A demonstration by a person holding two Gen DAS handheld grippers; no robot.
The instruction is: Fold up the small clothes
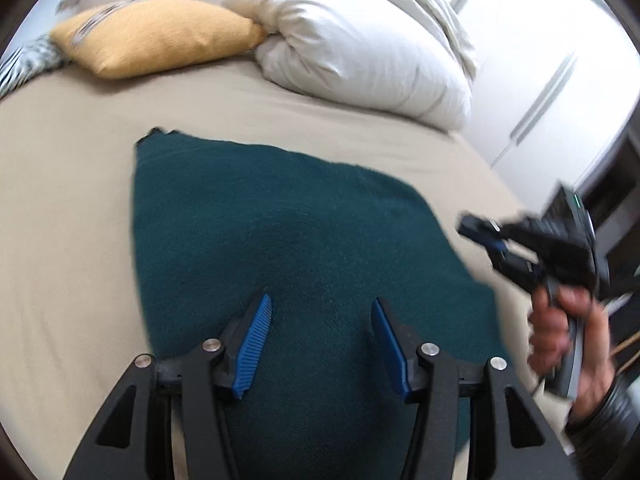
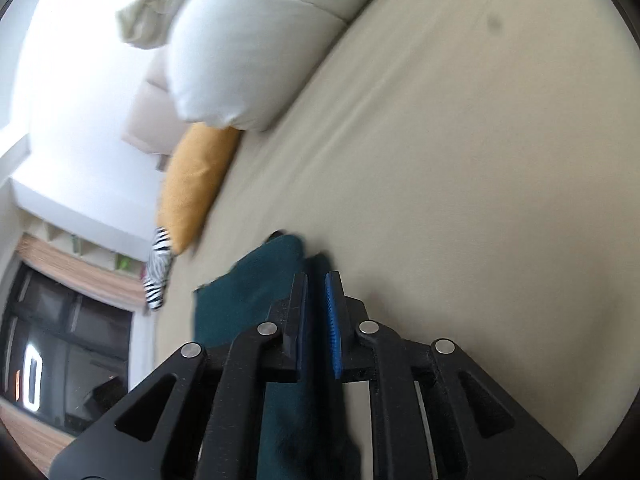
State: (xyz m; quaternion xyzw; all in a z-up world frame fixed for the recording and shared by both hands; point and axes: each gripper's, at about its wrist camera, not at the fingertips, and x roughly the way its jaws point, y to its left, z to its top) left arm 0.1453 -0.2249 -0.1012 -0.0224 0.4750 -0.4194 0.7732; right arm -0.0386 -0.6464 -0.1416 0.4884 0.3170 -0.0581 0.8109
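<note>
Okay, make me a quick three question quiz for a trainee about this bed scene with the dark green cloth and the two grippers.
1. True or false: the left gripper has its jaws open above the green cloth.
2. Which lies nearest the white duvet? A) a yellow pillow B) a red blanket C) a wooden tray
3. Fill in: the green cloth lies on a ____ coloured bed sheet.

Key:
1. True; nothing sits between the pads.
2. A, the yellow pillow.
3. Beige. In the left wrist view the right gripper is off the cloth's right edge, in a hand.
</note>
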